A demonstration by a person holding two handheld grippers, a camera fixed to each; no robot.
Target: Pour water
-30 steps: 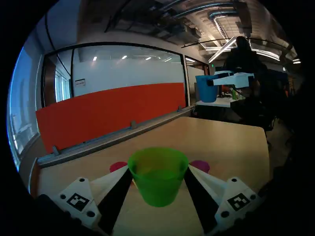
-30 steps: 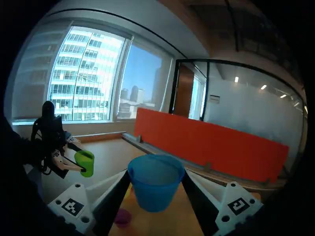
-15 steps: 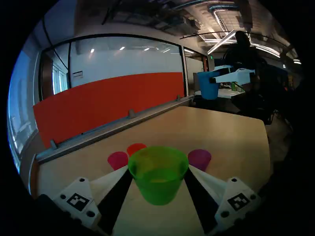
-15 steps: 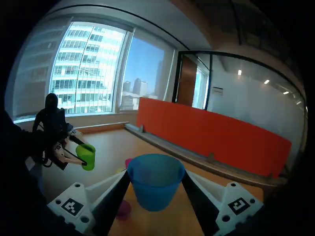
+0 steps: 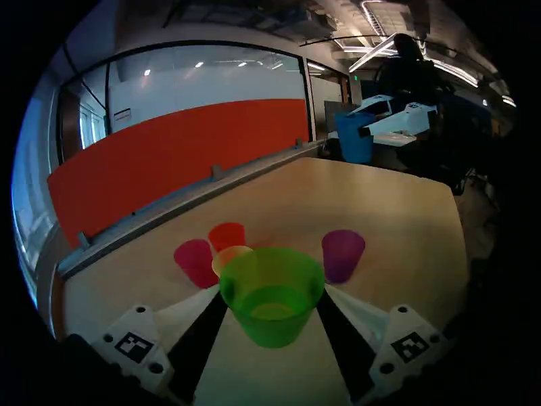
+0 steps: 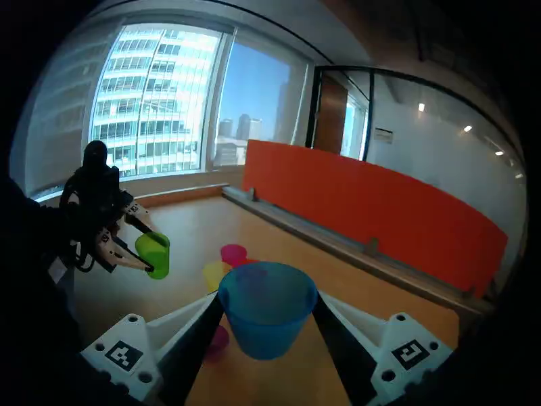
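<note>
My left gripper [image 5: 272, 292] is shut on a translucent green cup [image 5: 272, 308], held upright above the wooden table [image 5: 399, 223]; a little liquid seems to sit at its bottom. My right gripper [image 6: 267, 303] is shut on a blue cup [image 6: 267, 318], also upright; its inside is hard to read. In the left gripper view, the blue cup [image 5: 354, 137] and right gripper [image 5: 399, 122] hang far off at upper right. The right gripper view has the green cup [image 6: 155, 254] and left gripper [image 6: 128, 254] at mid left, held by a person's hand.
Small cups stand on the table between the grippers: pink [image 5: 195, 262], red [image 5: 226, 235], yellow [image 5: 228, 258] and purple [image 5: 342, 254]. An orange partition [image 5: 169, 159] on a grey rail runs along the table's far edge. Large windows [image 6: 149, 115] fill the wall behind the left gripper.
Both views have tipped downward, bringing the small cups on the table into sight. Both grippers keep hold of their cups, and the blue cup sits lower in the left gripper view.
</note>
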